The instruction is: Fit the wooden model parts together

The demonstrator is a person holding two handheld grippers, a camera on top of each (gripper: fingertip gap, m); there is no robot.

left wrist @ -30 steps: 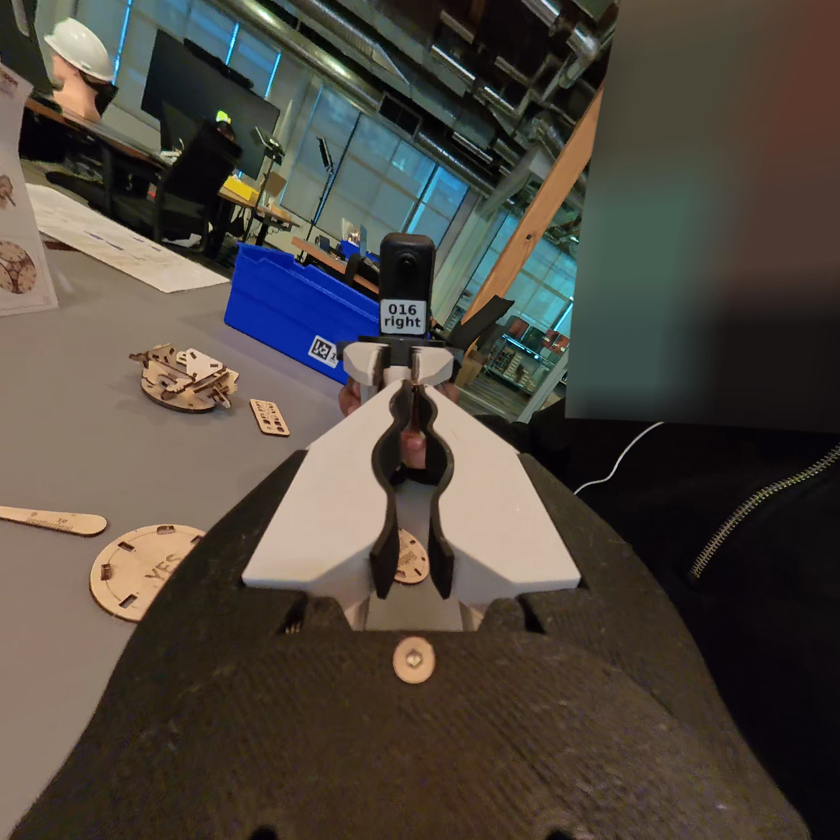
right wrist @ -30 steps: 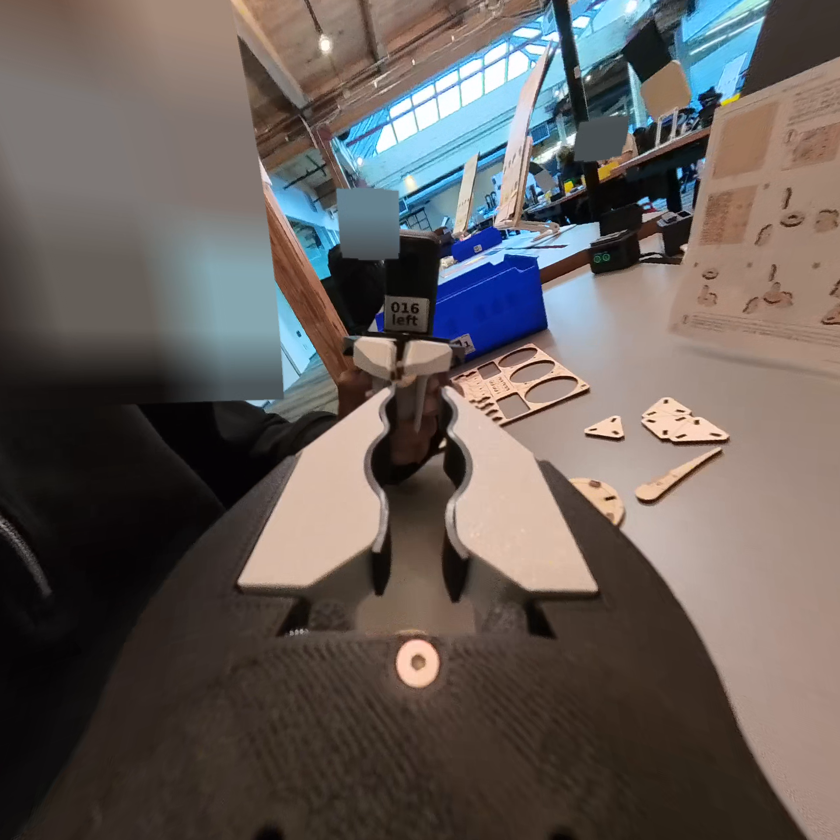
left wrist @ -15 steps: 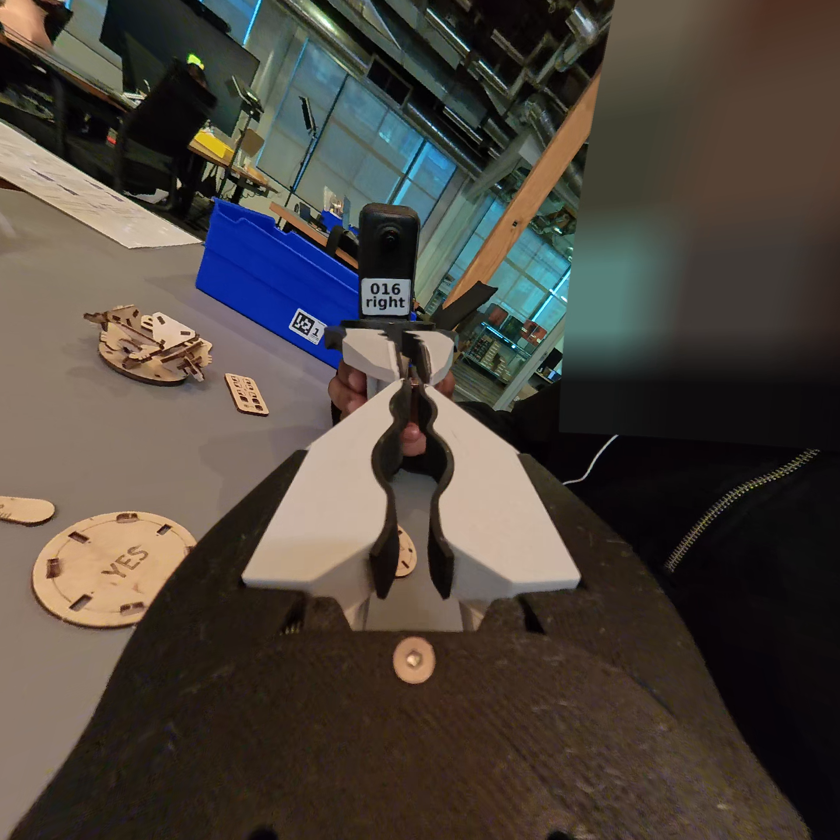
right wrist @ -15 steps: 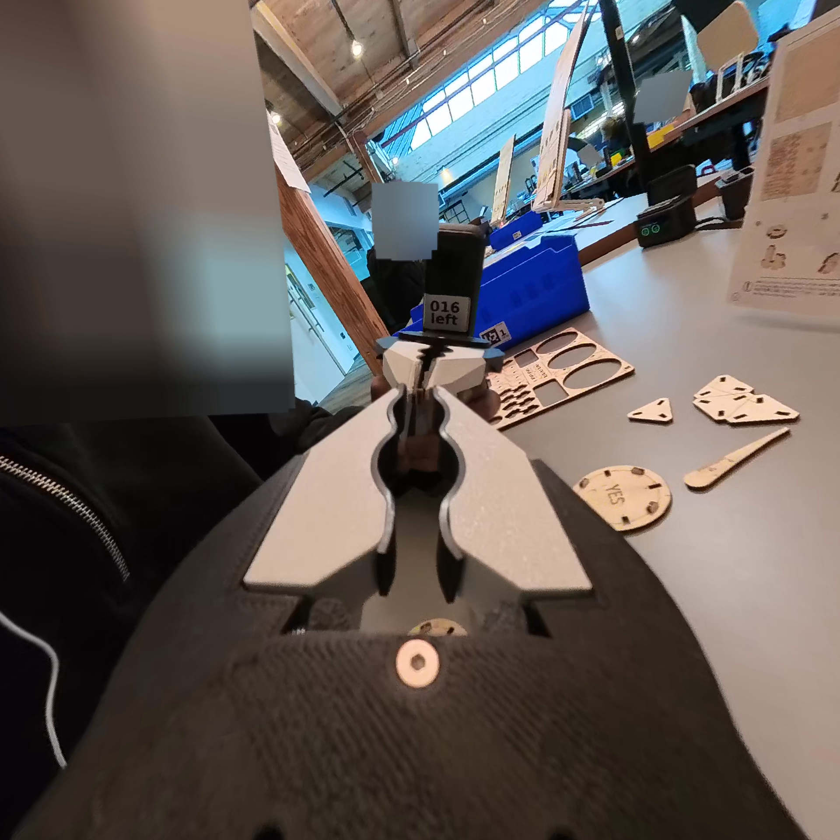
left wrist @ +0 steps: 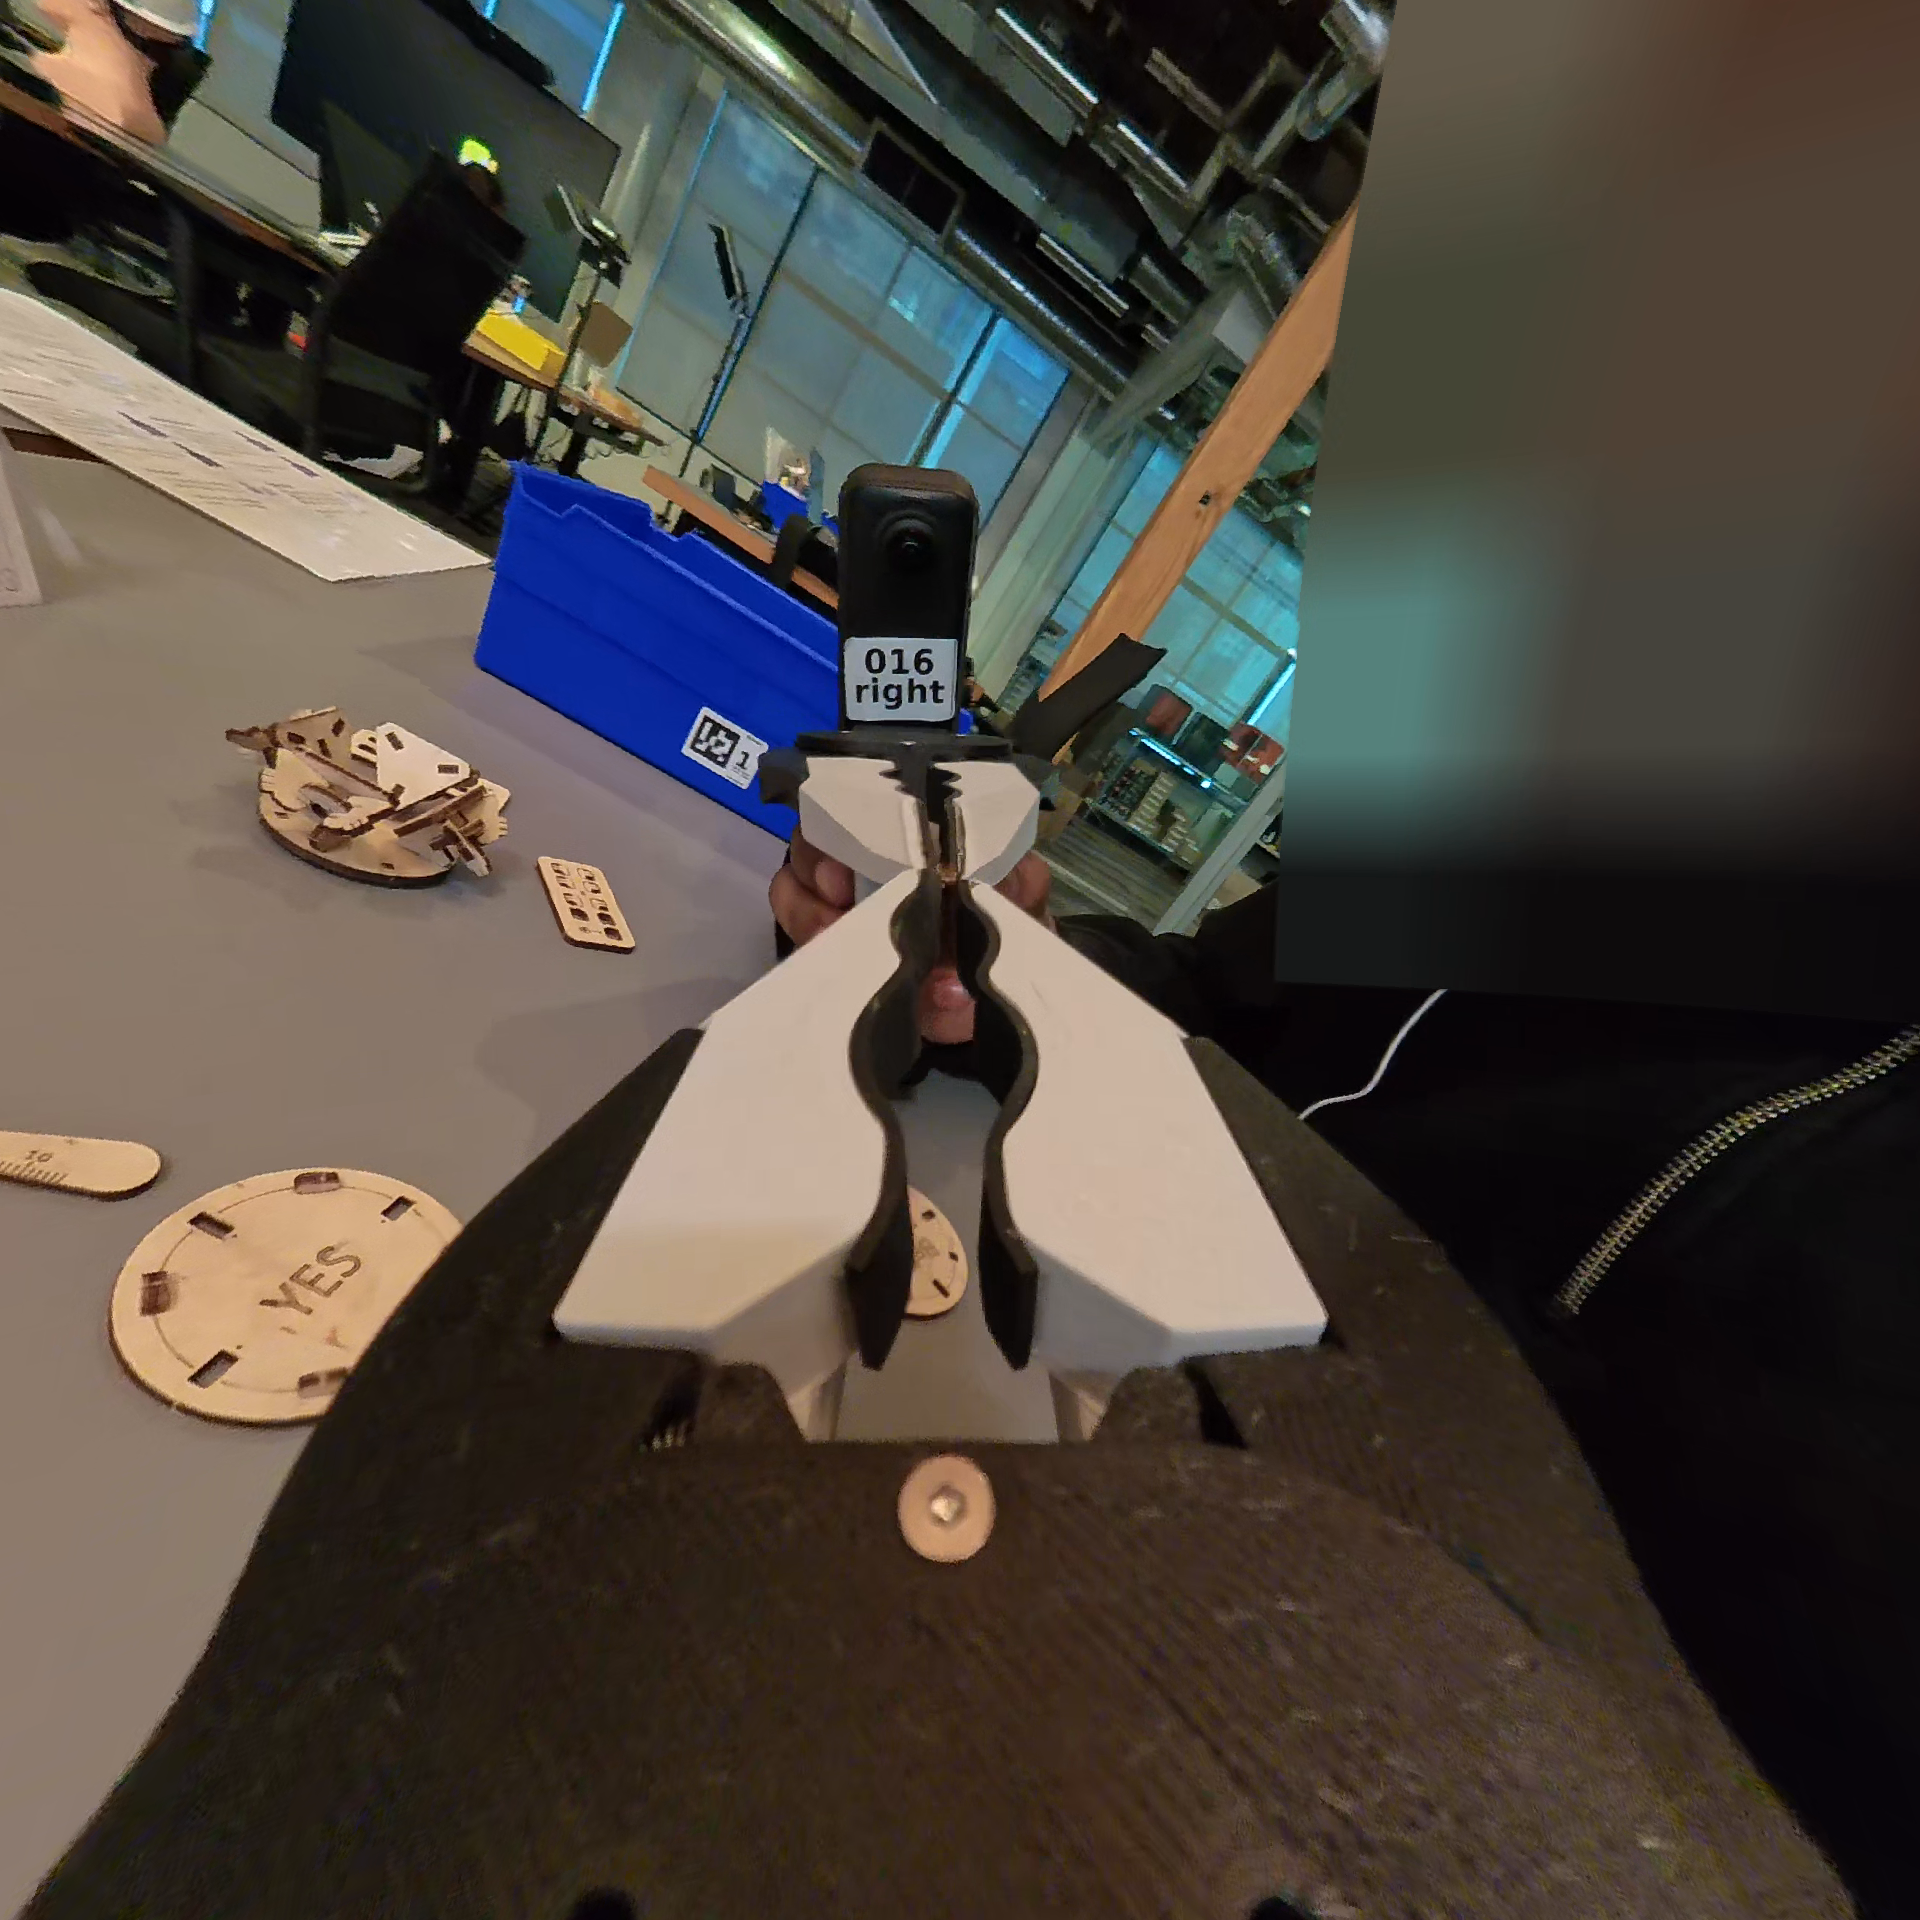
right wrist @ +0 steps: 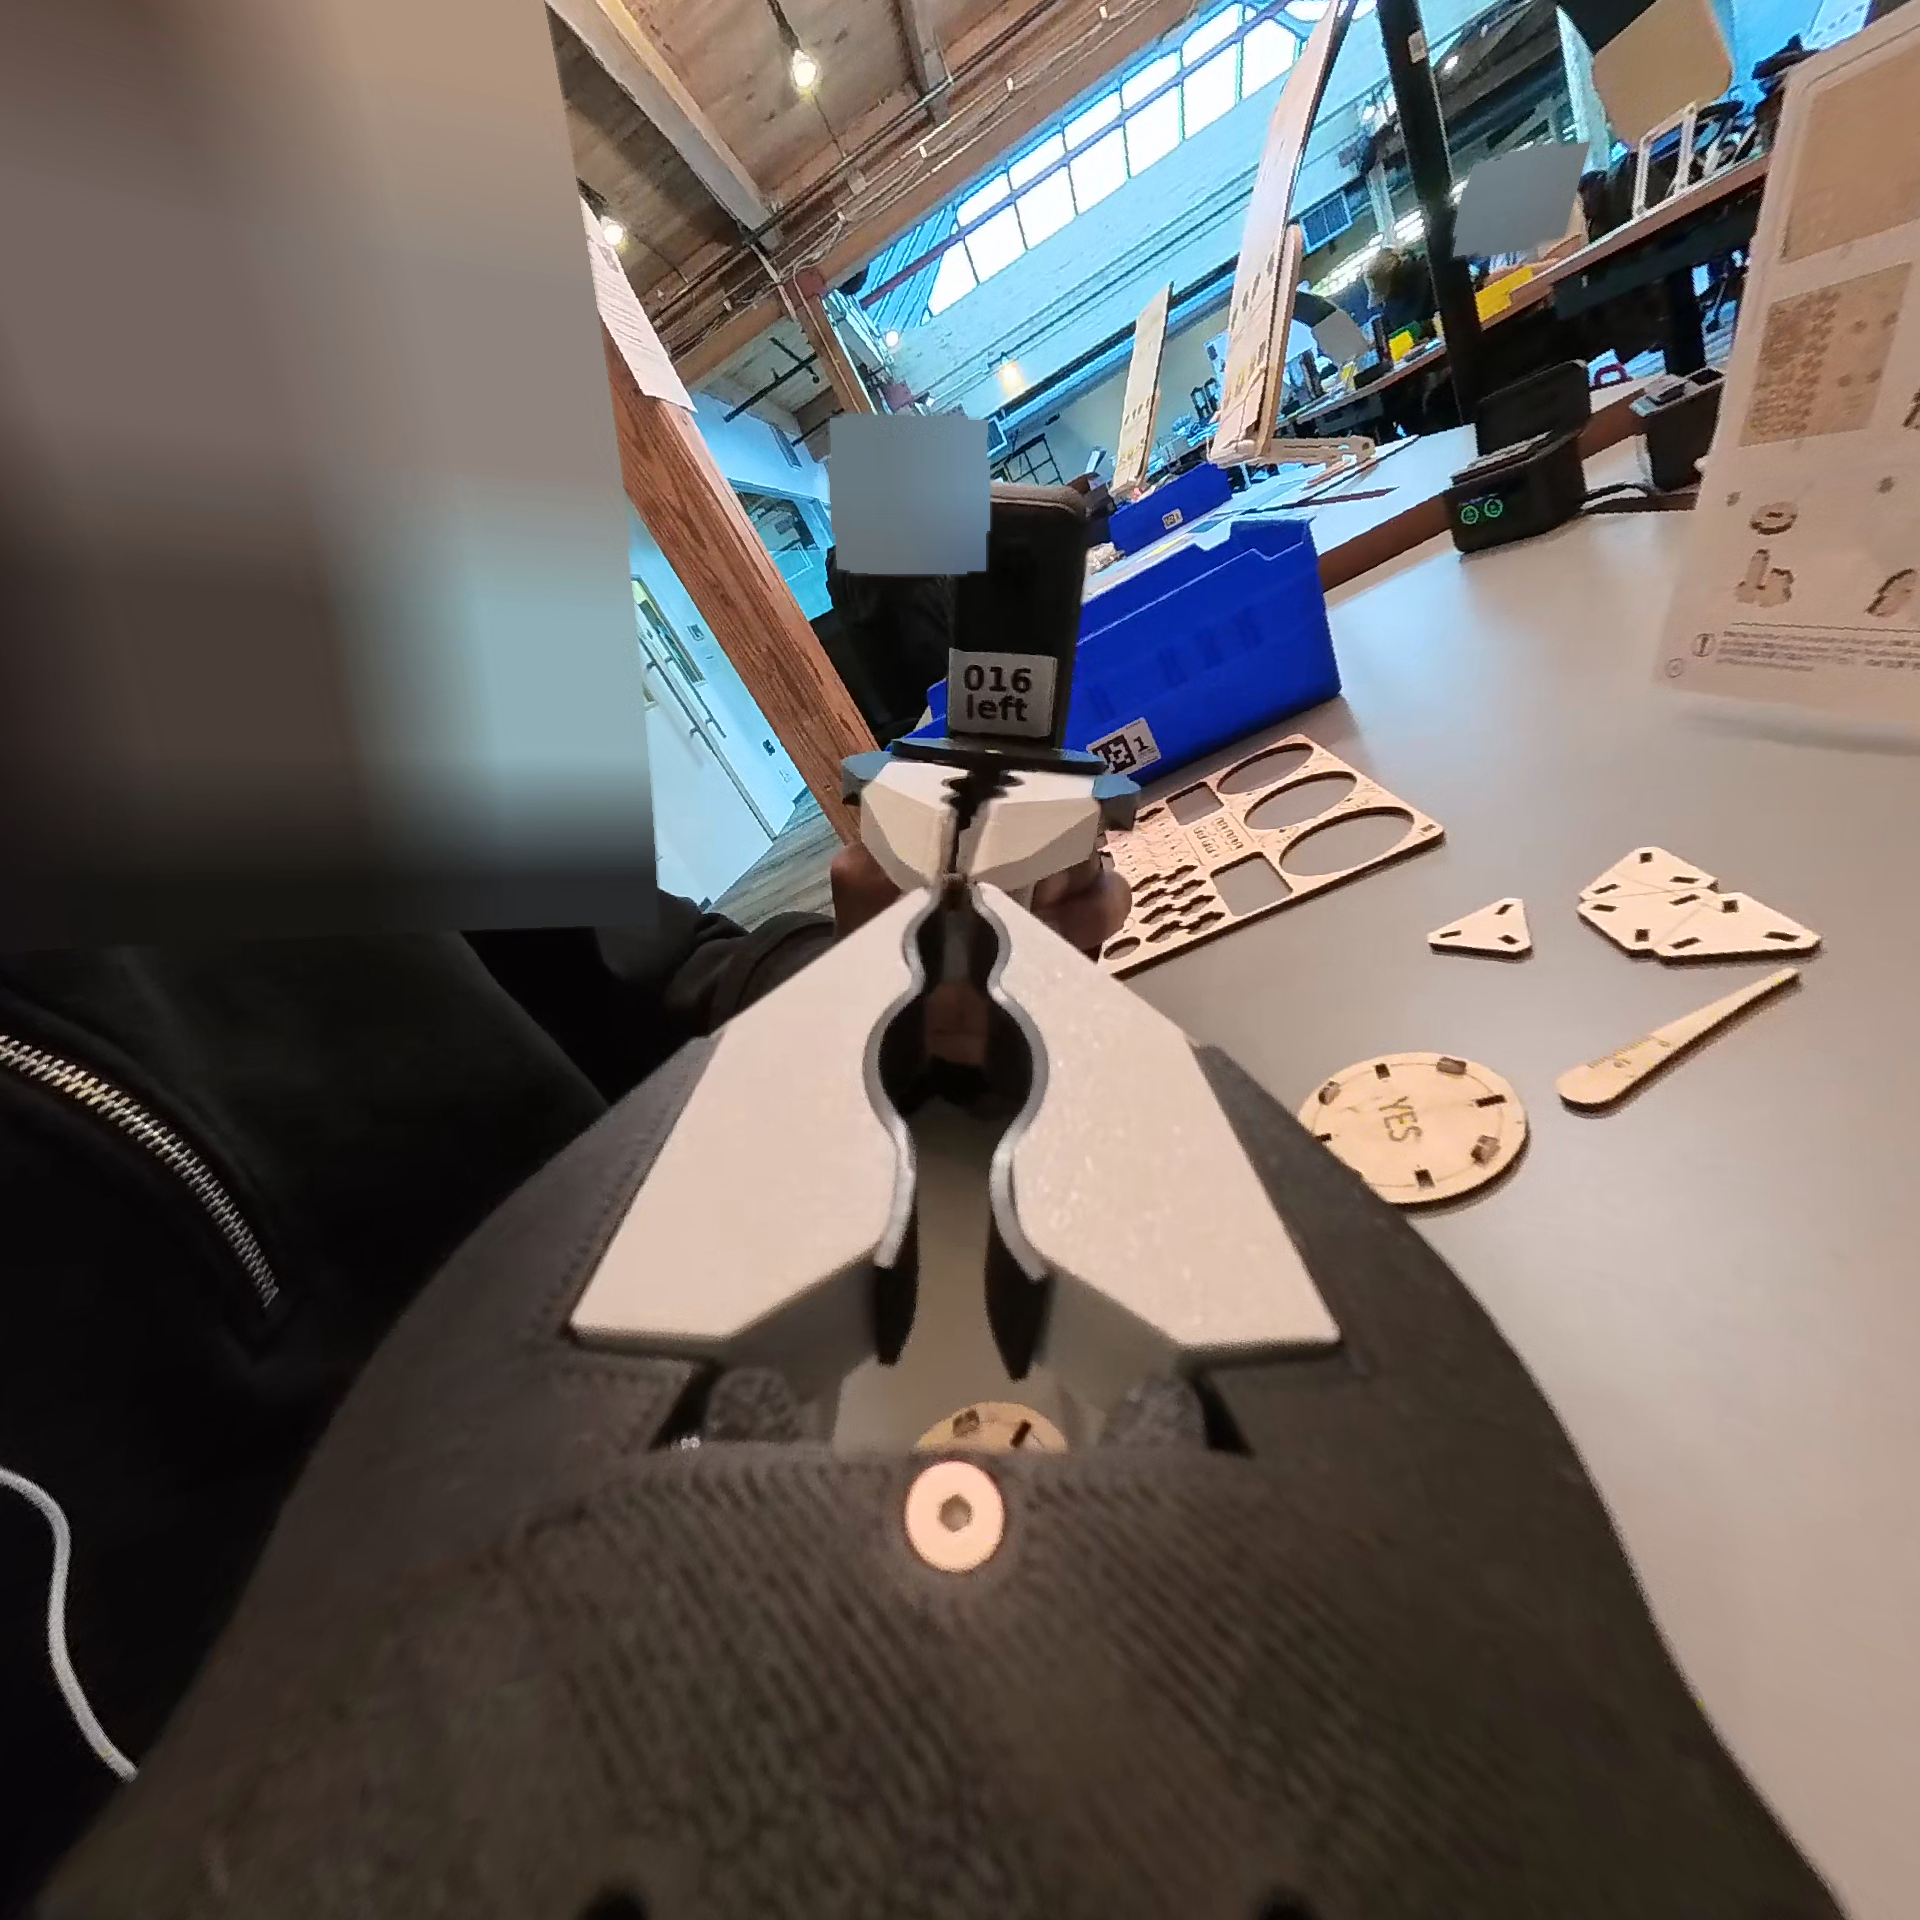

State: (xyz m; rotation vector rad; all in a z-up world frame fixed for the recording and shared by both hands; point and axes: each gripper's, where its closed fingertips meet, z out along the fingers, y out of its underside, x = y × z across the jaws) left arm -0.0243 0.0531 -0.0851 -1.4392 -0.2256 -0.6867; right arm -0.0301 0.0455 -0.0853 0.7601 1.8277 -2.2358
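Laser-cut plywood litters a grey table point(right wrist: 1558, 779): a slotted disc point(left wrist: 270, 1294), a half-built model point(left wrist: 369, 805), triangles point(right wrist: 1481, 927), a cut-out sheet point(right wrist: 1278, 831) and a blue bin point(left wrist: 644, 634). Above its edge, the left gripper point(left wrist: 943, 878) and right gripper point(right wrist: 954, 883) meet tip to tip, both closed, a tiny tan sliver at their tips.

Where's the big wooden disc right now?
In the left wrist view the disc lies flat on the grey table, lower left, beside the left gripper; a rounded wooden strip sits just beyond it.
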